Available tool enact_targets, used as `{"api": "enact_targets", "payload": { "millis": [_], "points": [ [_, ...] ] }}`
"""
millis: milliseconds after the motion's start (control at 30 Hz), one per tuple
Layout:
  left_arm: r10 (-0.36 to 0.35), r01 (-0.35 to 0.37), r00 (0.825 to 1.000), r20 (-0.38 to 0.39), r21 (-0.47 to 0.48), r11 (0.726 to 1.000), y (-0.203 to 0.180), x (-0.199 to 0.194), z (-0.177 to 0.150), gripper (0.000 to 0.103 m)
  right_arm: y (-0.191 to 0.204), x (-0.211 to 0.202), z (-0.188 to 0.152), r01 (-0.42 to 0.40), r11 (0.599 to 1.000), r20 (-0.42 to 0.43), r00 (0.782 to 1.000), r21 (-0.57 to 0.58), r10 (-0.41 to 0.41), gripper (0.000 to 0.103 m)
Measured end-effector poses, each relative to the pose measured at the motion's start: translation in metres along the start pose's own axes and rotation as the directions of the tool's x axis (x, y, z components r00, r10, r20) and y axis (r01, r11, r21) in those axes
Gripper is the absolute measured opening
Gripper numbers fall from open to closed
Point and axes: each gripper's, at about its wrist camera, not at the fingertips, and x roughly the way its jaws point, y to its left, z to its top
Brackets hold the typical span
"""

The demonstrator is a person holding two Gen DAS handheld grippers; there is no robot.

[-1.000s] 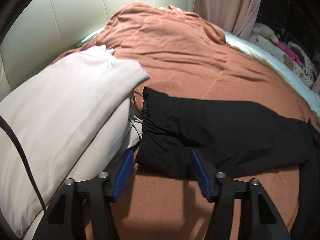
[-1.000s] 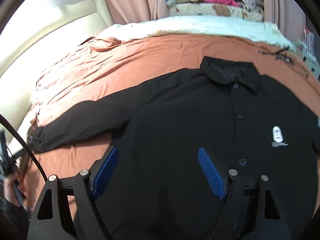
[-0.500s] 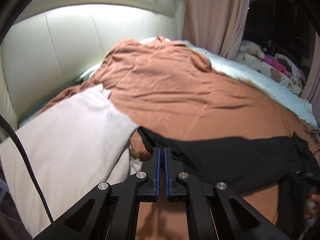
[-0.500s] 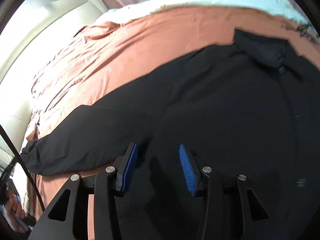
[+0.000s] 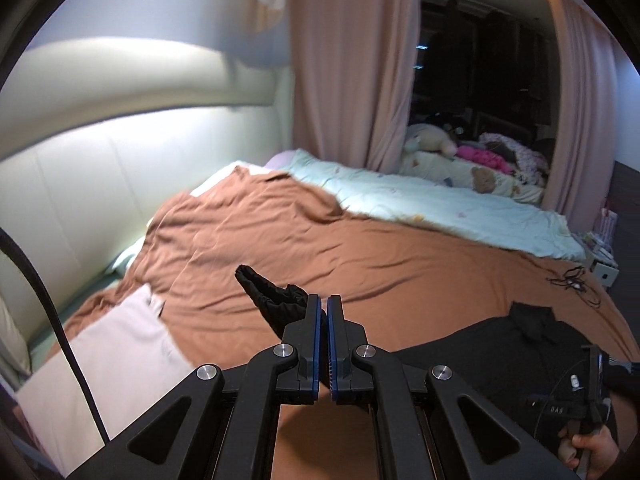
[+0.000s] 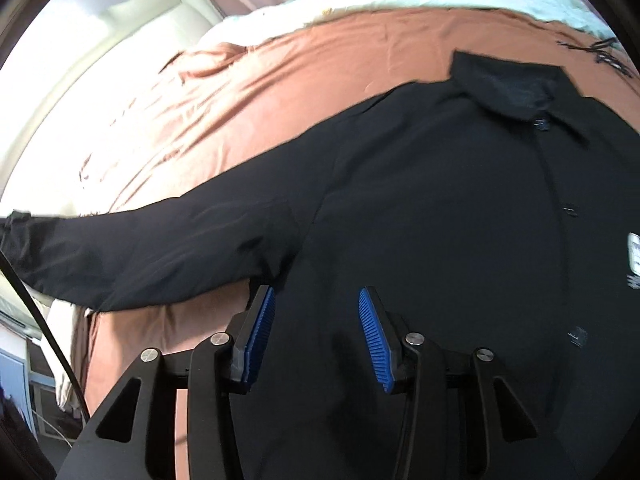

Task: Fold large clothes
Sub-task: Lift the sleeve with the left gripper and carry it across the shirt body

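A black long-sleeved button shirt (image 6: 440, 200) lies front up on the brown bedspread (image 6: 240, 92), collar (image 6: 516, 88) at the far side. Its left sleeve (image 6: 160, 248) stretches out to the left and is raised at the end. My left gripper (image 5: 323, 304) is shut on that sleeve's cuff (image 5: 272, 300), which sticks up past the fingers, off the bed. My right gripper (image 6: 316, 300) sits low over the shirt beside the armpit. Its jaws are opening, with shirt cloth lying under the gap and the pads not pressing it.
A white pillow (image 5: 112, 360) lies at the near left by the padded headboard (image 5: 100, 160). A pale blue quilt (image 5: 420, 208) covers the far side, with soft toys (image 5: 432, 144) and pink curtains (image 5: 340, 60) beyond. A tangle of black cable (image 5: 572, 284) lies near the shirt's collar.
The left gripper closed on the sleeve cuff and rose with it, lifting the sleeve end off the bed. The right gripper slid left towards the armpit; its jaws narrowed, then widened slightly.
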Motion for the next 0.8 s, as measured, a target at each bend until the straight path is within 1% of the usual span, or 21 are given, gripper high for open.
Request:
{"api": "enact_targets", "payload": {
  "millis": [33,67,133,167,300,367,433,533,600,667,800],
  "points": [
    [-0.016,0.016,1.0,0.013,0.011,1.0,-0.011,-0.003,0.007,0.002,-0.005,-0.012,-0.004,0.012,1.0,0.028,1.0,0.009,-0.012,0.062],
    [-0.033,0.032,0.999,0.024,0.021,0.999,-0.022,-0.006,0.016,0.002,-0.01,-0.023,-0.008,0.014,1.0,0.052,0.999,0.013,-0.015,0.069],
    [-0.07,0.069,0.997,0.037,0.039,0.997,-0.042,-0.011,0.029,0.002,-0.024,-0.047,-0.018,-0.004,0.999,0.097,0.995,0.035,0.001,0.069],
    [-0.087,0.084,0.995,0.045,0.054,0.995,-0.054,-0.013,0.035,0.002,-0.028,-0.054,-0.022,-0.008,0.999,0.105,0.994,0.046,0.004,0.069],
    [-0.154,0.144,0.985,0.072,0.128,0.981,-0.111,-0.024,0.06,0.002,-0.064,-0.09,-0.043,-0.001,0.993,0.155,0.988,0.116,-0.017,0.069],
    [-0.184,0.171,0.98,0.078,0.152,0.974,-0.131,-0.027,0.068,0.002,-0.079,-0.103,-0.054,-0.01,0.988,0.17,0.985,0.155,-0.017,0.069],
    [-0.22,0.204,0.972,0.08,0.172,0.964,-0.158,-0.029,0.079,0.002,-0.096,-0.11,-0.061,-0.009,0.983,0.187,0.982,0.182,-0.026,0.069],
    [-0.255,0.232,0.964,0.08,0.221,0.947,-0.197,-0.032,0.087,0.002,-0.114,-0.116,-0.062,-0.017,0.978,0.219,0.975,0.207,-0.029,0.069],
    [-0.281,0.255,0.957,0.071,0.258,0.932,-0.224,-0.031,0.089,0.002,-0.122,-0.119,-0.065,-0.022,0.977,0.24,0.97,0.213,-0.03,0.069],
    [-0.307,0.279,0.95,0.06,0.282,0.918,-0.246,-0.029,0.09,0.002,-0.136,-0.115,-0.065,-0.005,0.972,0.237,0.97,0.234,-0.052,0.069],
    [-0.368,0.337,0.929,0.033,0.333,0.881,-0.297,-0.02,0.087,0.002,-0.155,-0.128,-0.073,-0.016,0.954,0.251,0.966,0.3,-0.063,0.069]
  ]
}}
